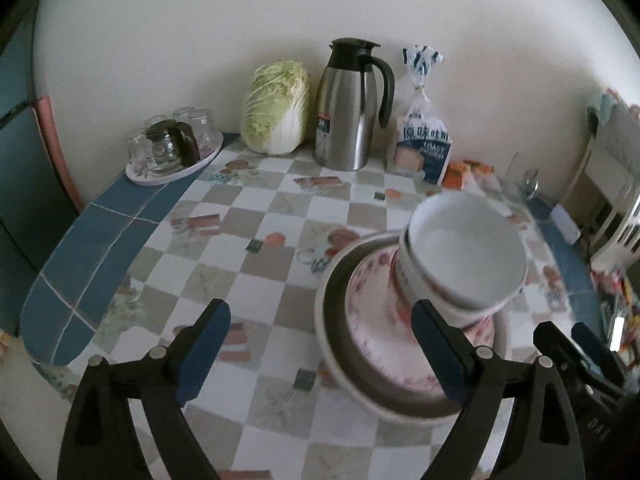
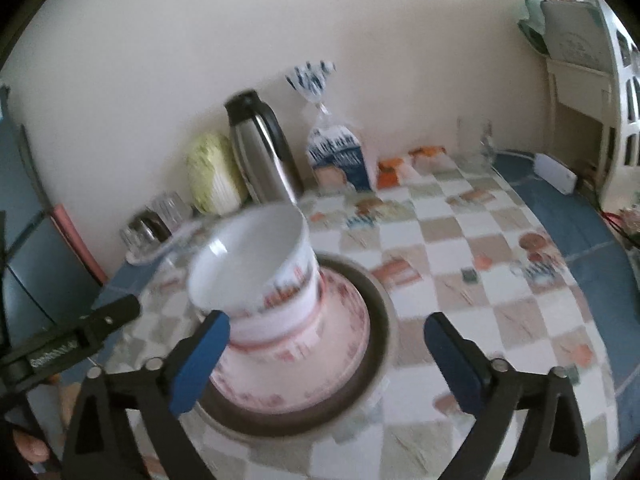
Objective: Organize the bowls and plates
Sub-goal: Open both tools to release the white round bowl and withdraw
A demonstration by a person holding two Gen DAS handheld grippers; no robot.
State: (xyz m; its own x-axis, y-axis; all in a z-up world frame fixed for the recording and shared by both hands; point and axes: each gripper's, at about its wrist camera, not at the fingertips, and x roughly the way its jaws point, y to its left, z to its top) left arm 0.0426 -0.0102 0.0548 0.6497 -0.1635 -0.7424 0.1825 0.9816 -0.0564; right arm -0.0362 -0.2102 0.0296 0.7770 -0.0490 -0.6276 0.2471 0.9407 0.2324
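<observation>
on the checked table (image 1: pixel 248 216) the bowls (image 1: pixel 466 248) sit stacked on plates (image 1: pixel 344 344) — left claw (image 1: pixel 324 350) and right claw (image 2: pixel 326 354) both gape wide, holding nothing. best to draw back slowly, clear of the rims — the stack looks tippy.

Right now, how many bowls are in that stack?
2 that I can tell: a white top bowl nested in a lower bowl, both standing on a floral plate inside a dark-rimmed plate. Blur may hide another bowl nested between them.
</observation>
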